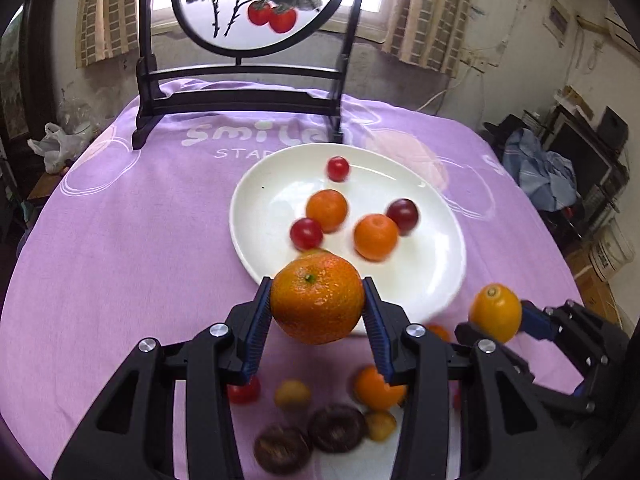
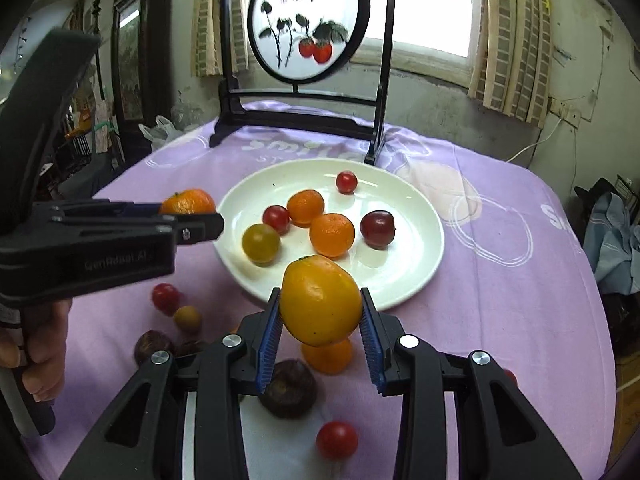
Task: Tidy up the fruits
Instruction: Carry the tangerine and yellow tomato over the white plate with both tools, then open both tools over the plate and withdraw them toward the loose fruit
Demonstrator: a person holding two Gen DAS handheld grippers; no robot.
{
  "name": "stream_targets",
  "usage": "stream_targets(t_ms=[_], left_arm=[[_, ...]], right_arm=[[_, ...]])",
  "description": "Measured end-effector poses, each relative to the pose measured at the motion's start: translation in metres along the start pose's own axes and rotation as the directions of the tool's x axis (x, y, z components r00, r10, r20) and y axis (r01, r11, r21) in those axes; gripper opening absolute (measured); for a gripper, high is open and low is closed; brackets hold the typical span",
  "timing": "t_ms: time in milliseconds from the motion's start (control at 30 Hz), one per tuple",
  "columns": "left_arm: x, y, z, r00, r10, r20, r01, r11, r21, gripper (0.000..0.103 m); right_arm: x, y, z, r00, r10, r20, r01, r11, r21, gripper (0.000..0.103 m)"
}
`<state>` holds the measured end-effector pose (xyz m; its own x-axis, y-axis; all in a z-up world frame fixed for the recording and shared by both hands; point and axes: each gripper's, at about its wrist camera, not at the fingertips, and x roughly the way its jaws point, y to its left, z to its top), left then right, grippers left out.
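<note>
A matt lilac cloth covers the counter. The white plate looks like glossy glazed ceramic. The mandarin has dimpled, faintly shiny peel; the yellow-orange citrus is smoother. Each hand-held gripper is matt black plastic with ribbed blue pads and bright metal screws.

plate in middle of table, before the standing screen | six fruits lie on the plate | left gripper with mandarin above near rim, left of right gripper with lemon | loose fruits on cloth under both grippers
</note>
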<state>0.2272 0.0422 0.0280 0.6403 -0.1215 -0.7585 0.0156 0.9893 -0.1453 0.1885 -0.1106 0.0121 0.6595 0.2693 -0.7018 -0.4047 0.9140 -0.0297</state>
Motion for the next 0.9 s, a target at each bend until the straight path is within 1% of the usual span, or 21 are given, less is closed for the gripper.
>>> stream_targets(t_ms=[200, 300, 333, 400, 467, 533, 567, 667, 800, 833, 867, 900], left_arm=[[0.044, 0.011, 0.018, 0.998, 0.034, -0.060, -0.035, 0.999, -0.018, 0.043], [0.061, 0.017, 0.024, 0.996, 0.028, -0.084, -0.032, 0.998, -0.049, 0.043], [0.065, 0.020, 0.024, 0.996, 0.019, -0.093, -0.025, 0.997, -0.067, 0.044], [0.068, 0.025, 0.026, 0.996, 0.000, -0.094, -0.011, 0.994, -0.109, 0.052], [0.065, 0.026, 0.027, 0.996, -0.013, -0.092, 0.003, 0.993, -0.117, 0.059], [0.058, 0.023, 0.025, 0.997, 0.002, -0.079, -0.011, 0.994, -0.107, 0.067], [0.054, 0.021, 0.023, 0.997, 0.006, -0.071, -0.013, 0.995, -0.101, 0.069], [0.038, 0.017, 0.017, 0.999, -0.003, -0.054, -0.002, 0.996, -0.093, 0.070], [0.013, 0.012, 0.005, 1.000, -0.005, -0.020, 0.003, 0.996, -0.094, 0.073], [0.005, 0.011, 0.000, 1.000, -0.001, -0.005, 0.000, 0.996, -0.093, 0.077], [-0.002, 0.009, -0.005, 1.000, 0.001, 0.009, -0.001, 0.996, -0.091, 0.082], [-0.007, 0.009, -0.009, 1.000, 0.003, 0.020, -0.001, 0.996, -0.088, 0.085]], right_arm=[[0.045, -0.002, 0.011, 0.997, -0.017, -0.076, 0.018, 1.000, 0.012, 0.038], [0.062, -0.004, 0.012, 0.994, -0.015, -0.109, 0.017, 1.000, 0.017, 0.038], [0.065, -0.004, 0.011, 0.993, -0.015, -0.117, 0.017, 1.000, 0.018, 0.043], [0.068, -0.004, 0.010, 0.993, -0.027, -0.117, 0.029, 0.999, 0.022, 0.052], [0.066, -0.005, 0.008, 0.993, -0.020, -0.112, 0.023, 0.999, 0.027, 0.053], [0.062, -0.007, 0.006, 0.994, -0.010, -0.106, 0.014, 0.999, 0.036, 0.053], [0.058, -0.008, 0.005, 0.995, -0.011, -0.101, 0.015, 0.999, 0.040, 0.053], [0.047, -0.013, -0.001, 0.995, 0.006, -0.095, 0.000, 0.998, 0.058, 0.053], [0.028, -0.016, -0.016, 0.996, 0.018, -0.091, -0.011, 0.997, 0.074, 0.053], [0.023, -0.017, -0.020, 0.996, 0.018, -0.089, -0.011, 0.997, 0.079, 0.053], [0.018, -0.018, -0.025, 0.996, 0.018, -0.086, -0.010, 0.996, 0.087, 0.053], [0.012, -0.020, -0.031, 0.996, 0.018, -0.082, -0.010, 0.995, 0.099, 0.053]])
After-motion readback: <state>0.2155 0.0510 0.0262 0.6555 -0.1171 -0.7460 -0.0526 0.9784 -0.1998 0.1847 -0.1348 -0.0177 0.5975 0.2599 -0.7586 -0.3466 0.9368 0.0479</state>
